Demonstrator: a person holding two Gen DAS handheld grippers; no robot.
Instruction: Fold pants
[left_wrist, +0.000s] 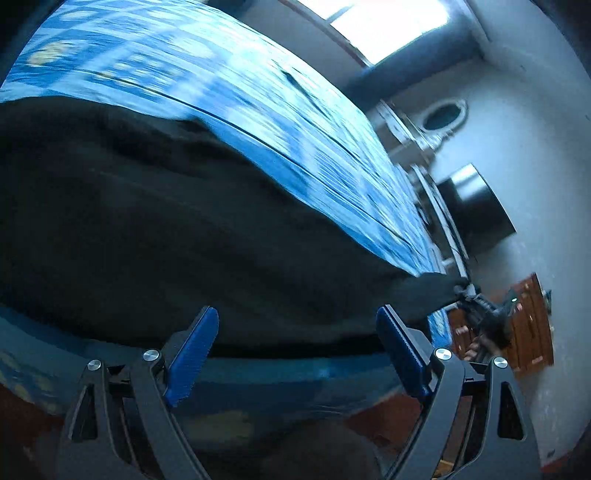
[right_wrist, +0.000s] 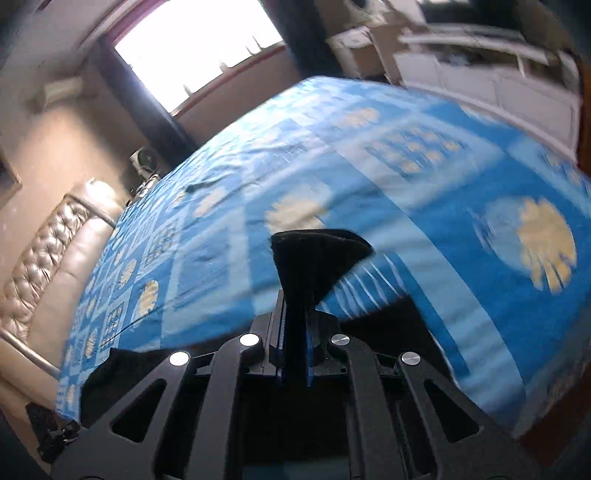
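Black pants (left_wrist: 166, 229) lie spread across a bed with a blue patterned cover (left_wrist: 207, 74). My left gripper (left_wrist: 295, 350) hovers open just over their near edge, nothing between its blue pads (left_wrist: 190, 354). At the far right of the left wrist view my right gripper (left_wrist: 466, 291) pinches a corner of the pants and pulls it up off the bed. In the right wrist view the right gripper (right_wrist: 293, 321) is shut on that fold of black pants (right_wrist: 314, 254), which fans out above the fingers. More black cloth (right_wrist: 122, 365) trails at the lower left.
A tufted beige headboard (right_wrist: 40, 258) runs along the bed's left side. White cabinets (right_wrist: 480, 85) stand beyond the far edge, under a bright window (right_wrist: 199, 44). A wooden piece of furniture (left_wrist: 528, 325) and a dark cylindrical bin (left_wrist: 476, 206) stand by the wall on the right.
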